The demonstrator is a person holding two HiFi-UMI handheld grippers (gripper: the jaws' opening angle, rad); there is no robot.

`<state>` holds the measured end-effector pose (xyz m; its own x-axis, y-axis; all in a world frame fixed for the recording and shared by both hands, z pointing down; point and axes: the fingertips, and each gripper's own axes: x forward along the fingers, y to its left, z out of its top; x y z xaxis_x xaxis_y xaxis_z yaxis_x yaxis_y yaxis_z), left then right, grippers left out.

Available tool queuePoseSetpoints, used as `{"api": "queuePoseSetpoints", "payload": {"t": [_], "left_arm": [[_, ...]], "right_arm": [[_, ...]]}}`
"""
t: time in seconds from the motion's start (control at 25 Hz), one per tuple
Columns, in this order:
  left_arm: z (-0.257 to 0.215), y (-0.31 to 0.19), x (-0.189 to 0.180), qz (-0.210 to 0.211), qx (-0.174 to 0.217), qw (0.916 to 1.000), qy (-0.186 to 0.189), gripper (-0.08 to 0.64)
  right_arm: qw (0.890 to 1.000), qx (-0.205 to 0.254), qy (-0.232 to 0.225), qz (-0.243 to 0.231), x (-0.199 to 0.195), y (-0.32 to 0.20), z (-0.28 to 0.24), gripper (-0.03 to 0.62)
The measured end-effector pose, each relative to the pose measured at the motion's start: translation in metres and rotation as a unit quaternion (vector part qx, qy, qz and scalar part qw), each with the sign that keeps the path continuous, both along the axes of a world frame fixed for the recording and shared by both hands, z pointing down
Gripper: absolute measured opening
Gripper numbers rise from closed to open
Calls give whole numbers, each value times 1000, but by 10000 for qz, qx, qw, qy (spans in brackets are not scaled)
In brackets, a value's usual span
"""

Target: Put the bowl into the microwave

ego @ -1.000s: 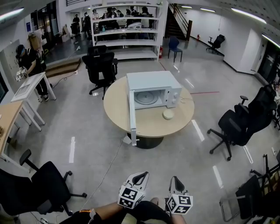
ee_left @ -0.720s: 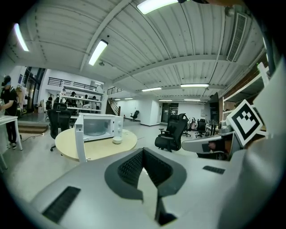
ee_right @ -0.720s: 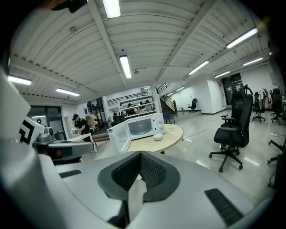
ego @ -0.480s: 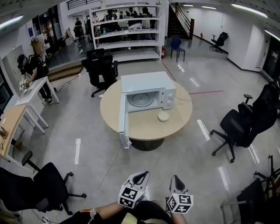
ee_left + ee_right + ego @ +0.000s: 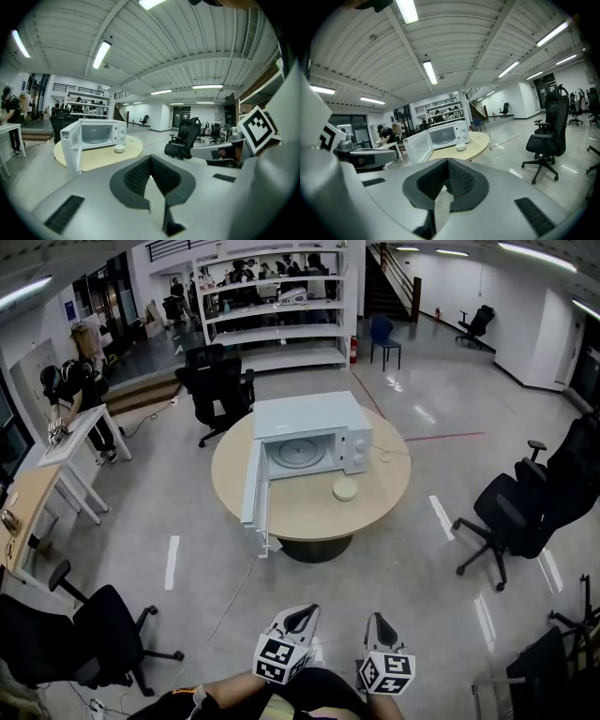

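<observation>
A white microwave (image 5: 314,423) stands on a round wooden table (image 5: 375,507) several metres ahead, its door (image 5: 253,491) swung wide open to the left. A small white bowl (image 5: 345,488) rests on the table just in front of the microwave's control side. The same bowl (image 5: 120,148) and microwave (image 5: 99,133) appear small and distant in the left gripper view, and the bowl (image 5: 461,147) and microwave (image 5: 446,134) likewise in the right gripper view. My left gripper (image 5: 300,619) and right gripper (image 5: 378,624) are held low, close to the body, both shut on nothing.
Black office chairs stand at the right (image 5: 514,512), lower left (image 5: 84,634) and behind the table (image 5: 220,381). A cable (image 5: 234,587) runs across the floor from the table. White desks (image 5: 70,432) and a person (image 5: 80,385) are at the left, shelves (image 5: 272,306) at the back.
The table and microwave have shifted left and slightly up in the head view as the viewpoint moved. Both grippers keep their place and stay shut.
</observation>
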<state>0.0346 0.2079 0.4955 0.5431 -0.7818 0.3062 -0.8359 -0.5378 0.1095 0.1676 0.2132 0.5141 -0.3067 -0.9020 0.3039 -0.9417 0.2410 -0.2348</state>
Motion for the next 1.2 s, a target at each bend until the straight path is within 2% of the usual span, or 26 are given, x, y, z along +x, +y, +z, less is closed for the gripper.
{"api": "queuePoseSetpoints", "payload": {"t": [0.44, 0.76, 1.2], "left_arm": [[2, -3, 15, -78, -9, 10000, -23, 48], [4, -7, 21, 14, -22, 10000, -54, 48], [12, -55, 36, 250, -30, 9997, 65, 48]], "right_arm": [[10000, -8, -22, -81, 16, -4, 3, 15], [10000, -56, -53, -36, 19, -5, 7, 15], [9998, -108, 116, 123, 30, -46, 12, 15]]}}
